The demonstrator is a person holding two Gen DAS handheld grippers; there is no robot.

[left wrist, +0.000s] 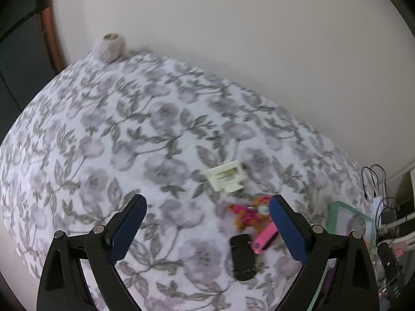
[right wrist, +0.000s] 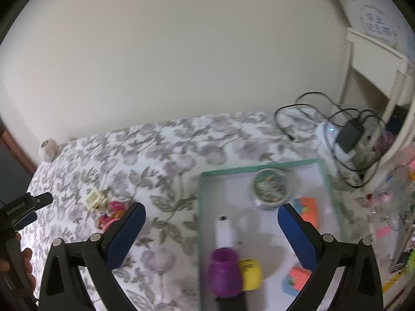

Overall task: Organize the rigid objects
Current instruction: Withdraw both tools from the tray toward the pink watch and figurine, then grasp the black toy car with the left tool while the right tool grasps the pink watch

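We are holding the left gripper (left wrist: 207,223) wide apart with nothing between its ribbed blue pads (left wrist: 128,229), hovering over the floral cloth (left wrist: 103,142). Just ahead, at lower centre-right, a flat black bar (left wrist: 242,256) is lying with its long axis running up the frame; a glossy pink bar (left wrist: 264,238) beside it is slanting to the upper right. Above them sit a fuzzy pink-orange toy (left wrist: 249,213) and a cream boxy plastic piece (left wrist: 225,177).

The right gripper (right wrist: 211,226) is likewise spread and empty above a green-rimmed tray (right wrist: 259,167) holding a purple spool (right wrist: 224,272), yellow cylinder (right wrist: 250,274), white tube (right wrist: 224,230) and round tin (right wrist: 269,185).
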